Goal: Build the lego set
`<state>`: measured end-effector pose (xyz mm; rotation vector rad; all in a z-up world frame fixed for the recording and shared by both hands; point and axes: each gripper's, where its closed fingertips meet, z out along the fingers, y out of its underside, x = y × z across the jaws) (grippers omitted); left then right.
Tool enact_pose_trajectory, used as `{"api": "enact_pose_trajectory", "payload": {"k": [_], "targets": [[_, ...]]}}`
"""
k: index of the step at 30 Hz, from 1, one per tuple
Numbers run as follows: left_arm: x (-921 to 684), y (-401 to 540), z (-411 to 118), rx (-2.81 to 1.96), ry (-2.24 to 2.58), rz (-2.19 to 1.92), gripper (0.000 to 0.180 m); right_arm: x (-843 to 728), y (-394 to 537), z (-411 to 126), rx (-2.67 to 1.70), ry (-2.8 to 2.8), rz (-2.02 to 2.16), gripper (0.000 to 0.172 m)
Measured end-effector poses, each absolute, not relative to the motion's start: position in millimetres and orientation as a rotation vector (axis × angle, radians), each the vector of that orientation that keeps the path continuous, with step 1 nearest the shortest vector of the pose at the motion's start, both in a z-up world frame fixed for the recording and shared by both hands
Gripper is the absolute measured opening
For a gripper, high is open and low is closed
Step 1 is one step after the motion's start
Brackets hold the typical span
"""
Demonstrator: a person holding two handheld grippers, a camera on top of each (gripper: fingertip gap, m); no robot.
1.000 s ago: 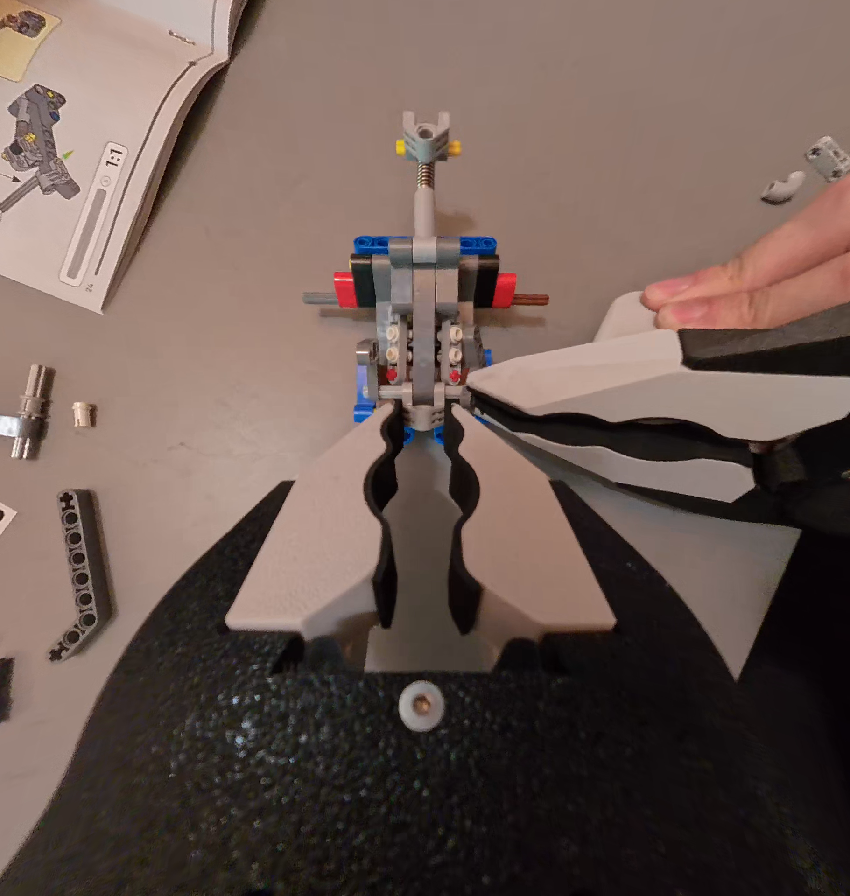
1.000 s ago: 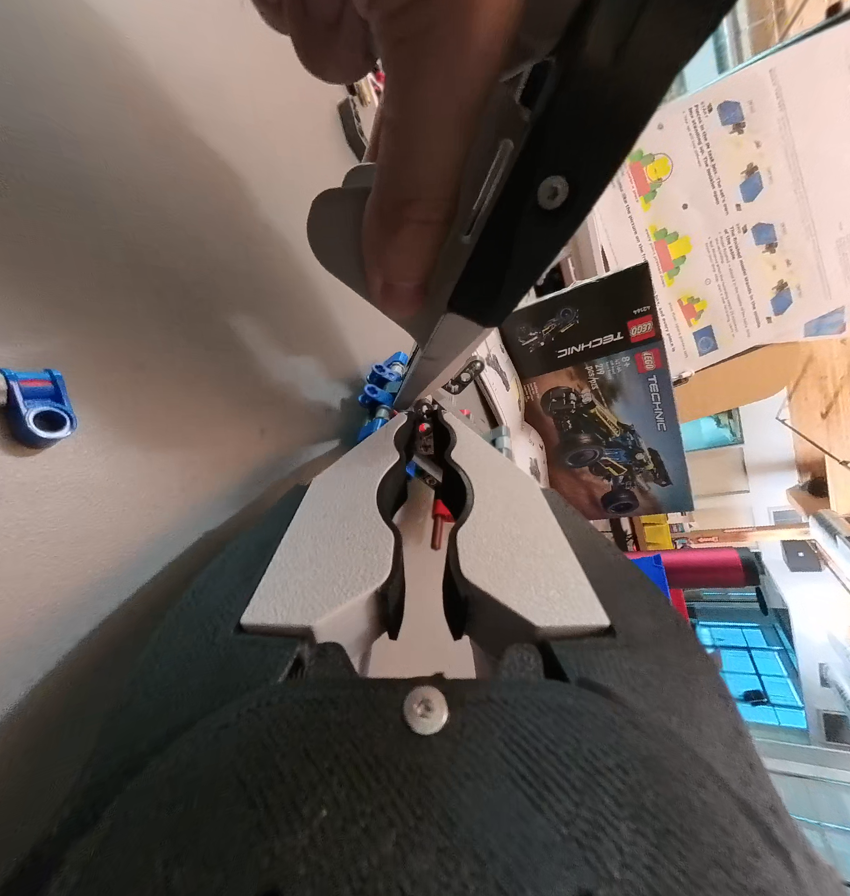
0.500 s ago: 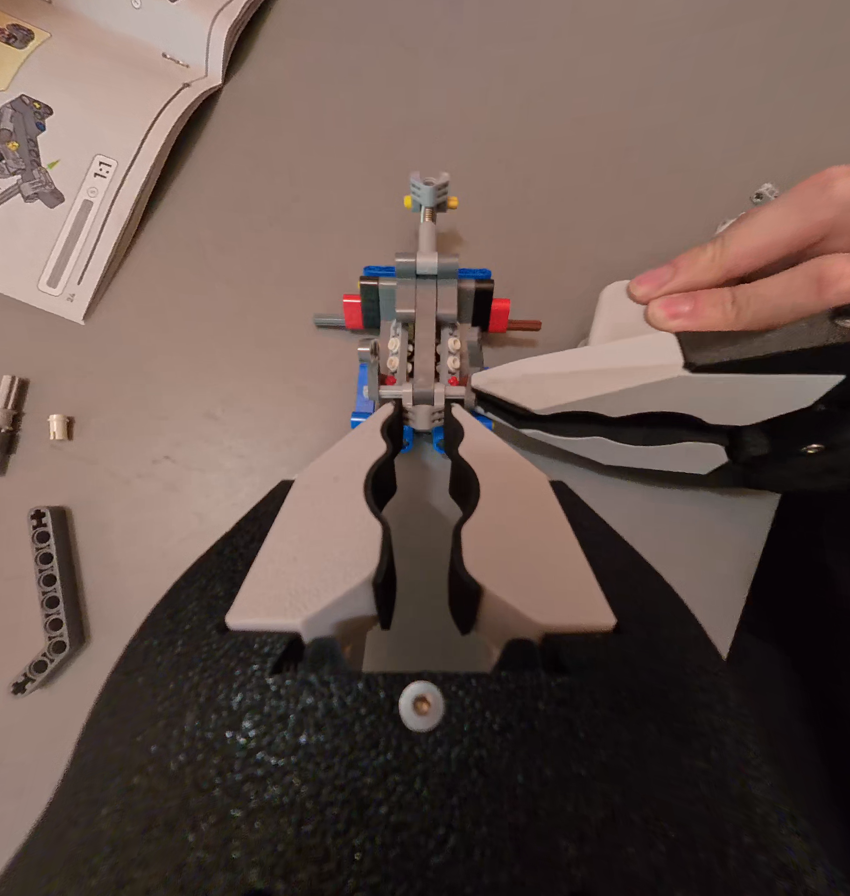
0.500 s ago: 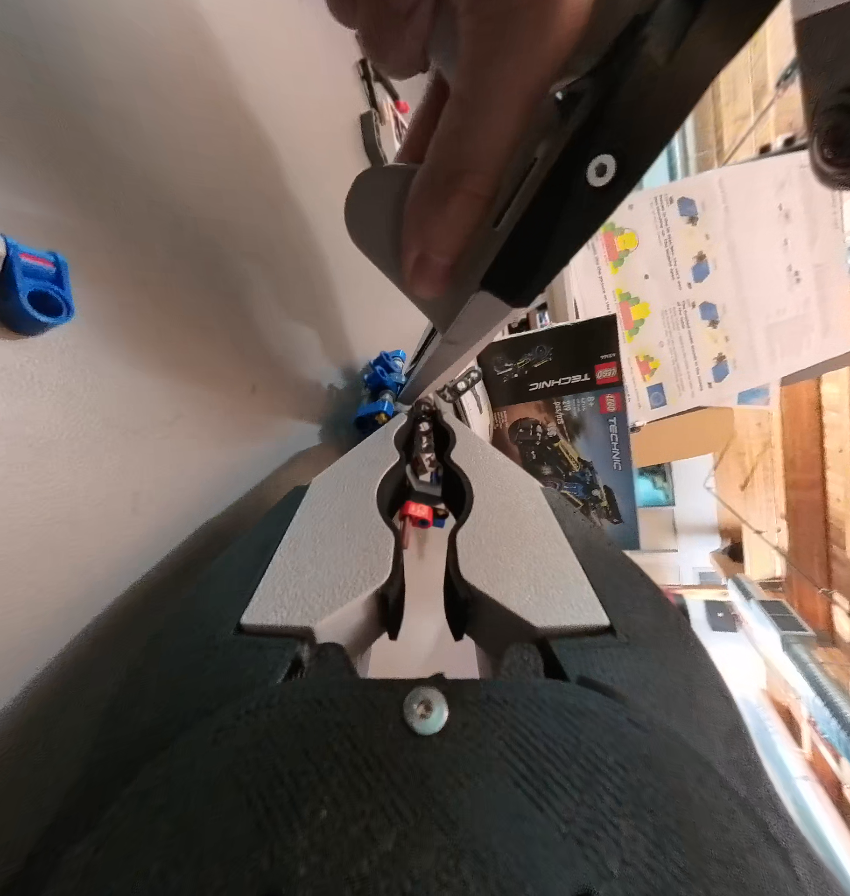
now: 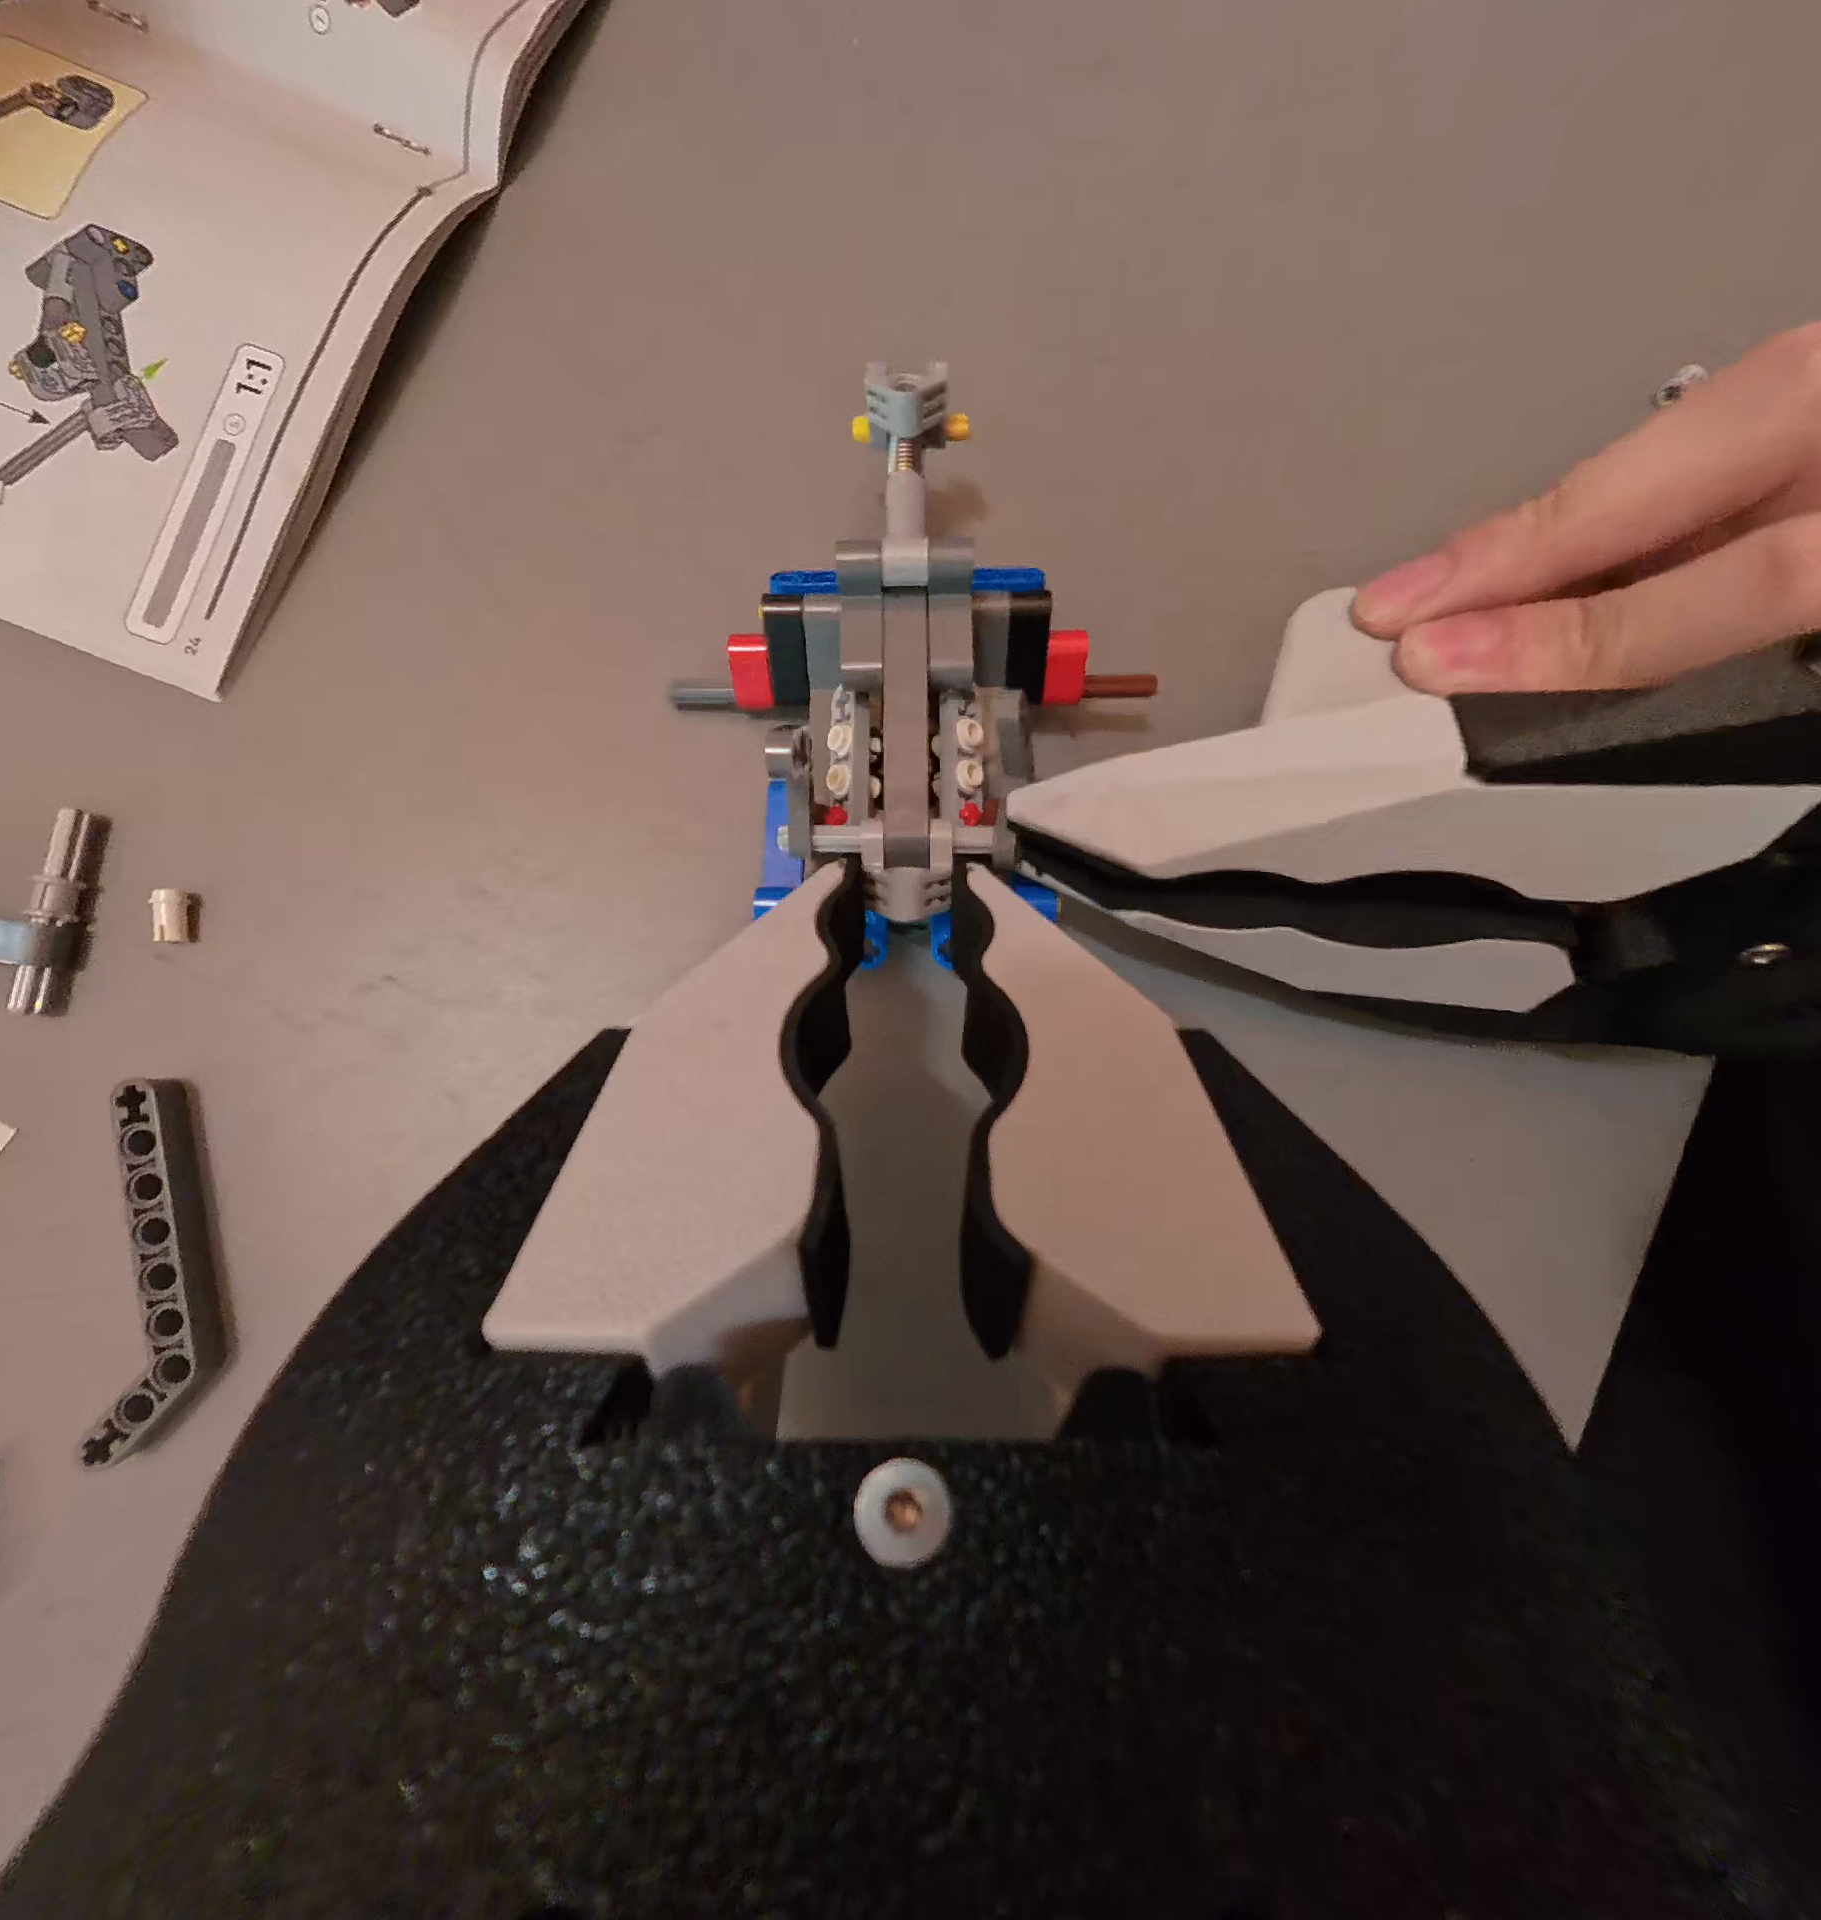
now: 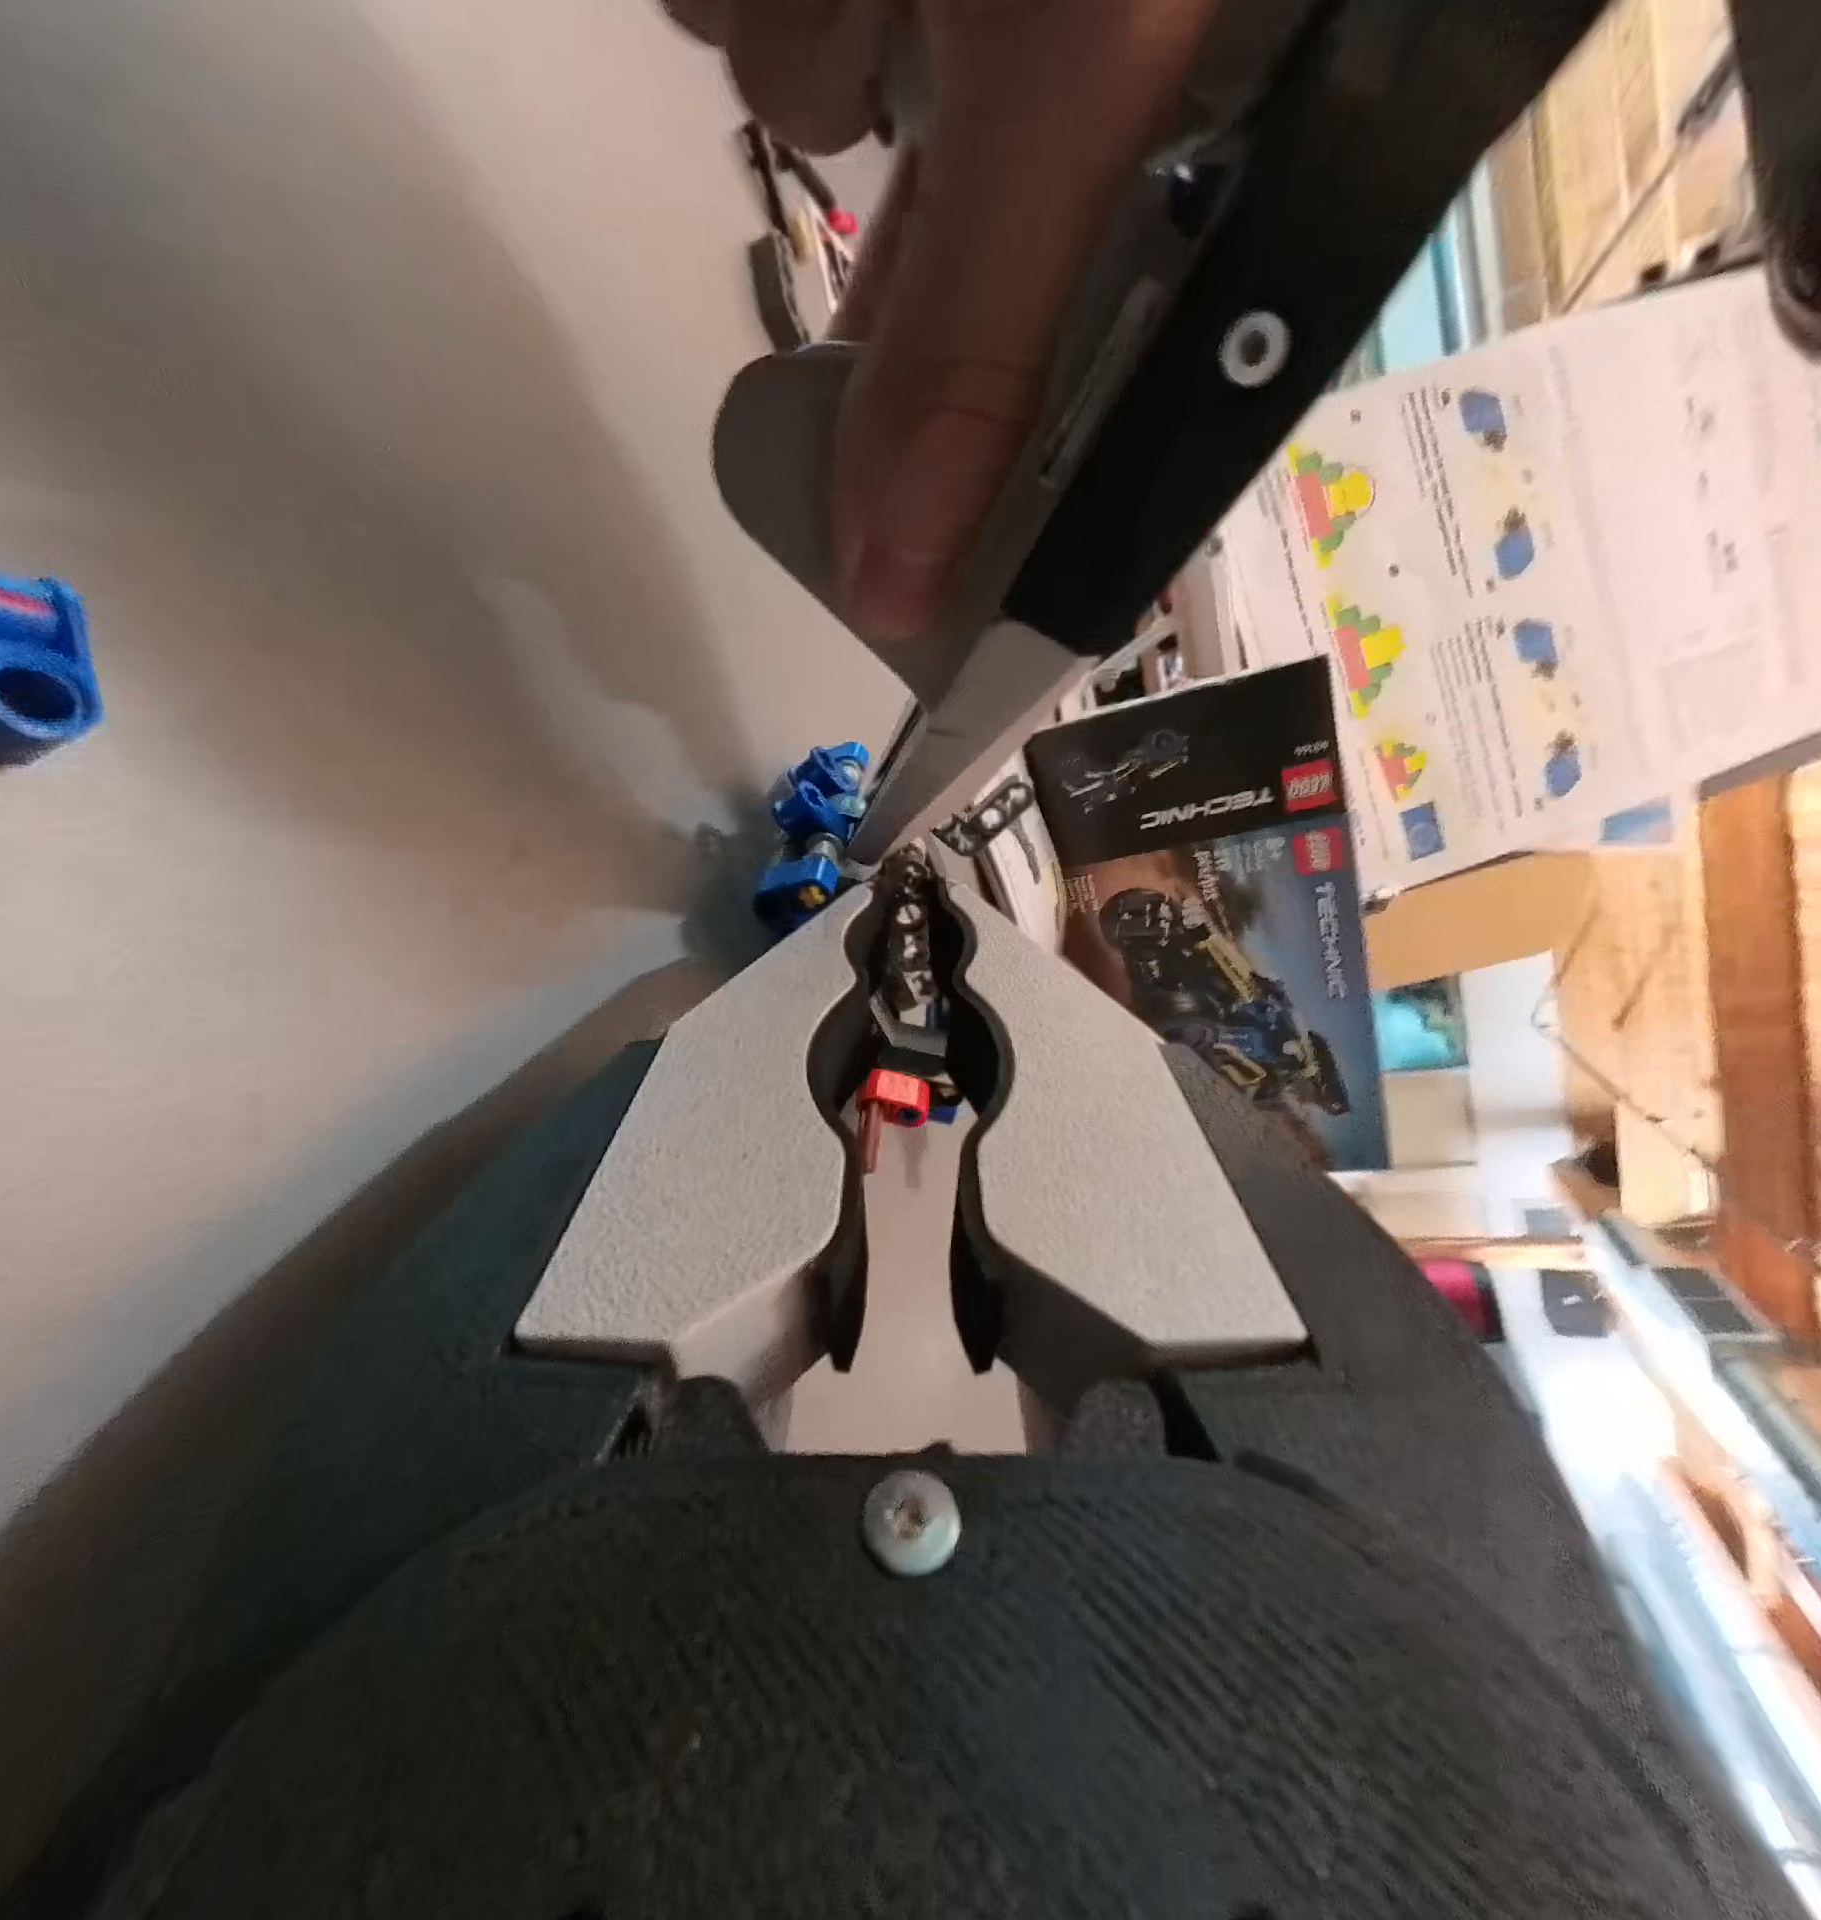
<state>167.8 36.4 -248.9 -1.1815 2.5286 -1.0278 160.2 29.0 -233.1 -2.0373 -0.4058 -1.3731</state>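
While the brick model (image 5: 901,717) is sitting mid-surface (image 5: 1301,260), the left hand-held gripper (image 5: 904,888) is pinching its grey near end between narrowly parted fingers. Coming in from the right, the right hand-held gripper (image 5: 1012,836) is clamping, almost closed, on the model's side, with a hand (image 5: 1612,582) resting on it. A booklet (image 5: 189,291) is lying at the far left corner, and a bent beam (image 5: 158,1268) and a pin (image 5: 171,914) are lying near the left edge.

Glossy plastic brick model (image 5: 901,717) on smooth matt grey table (image 5: 1301,260)
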Motion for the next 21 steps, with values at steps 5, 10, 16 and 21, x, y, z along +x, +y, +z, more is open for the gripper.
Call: {"api": "enact_pose_trajectory", "payload": {"k": [5,10,16,21], "targets": [[167.4,38.3,-249.6,-1.168,2.539,-1.011,0.013,159.9,30.2,-234.2,-2.023,-0.606,-1.521,0.004],[167.2,39.8,-250.2,-1.149,2.556,-0.996,0.013,159.5,31.7,-235.2,-1.984,-0.79,-1.564,0.004],[167.0,40.1,-251.1,-1.149,2.594,-1.0,0.013,159.0,32.2,-236.1,-1.922,-0.934,-1.594,0.004],[169.0,41.4,-250.9,-1.132,2.626,-0.965,0.013,159.5,34.4,-236.2,-1.875,-1.105,-1.679,0.004]]}}
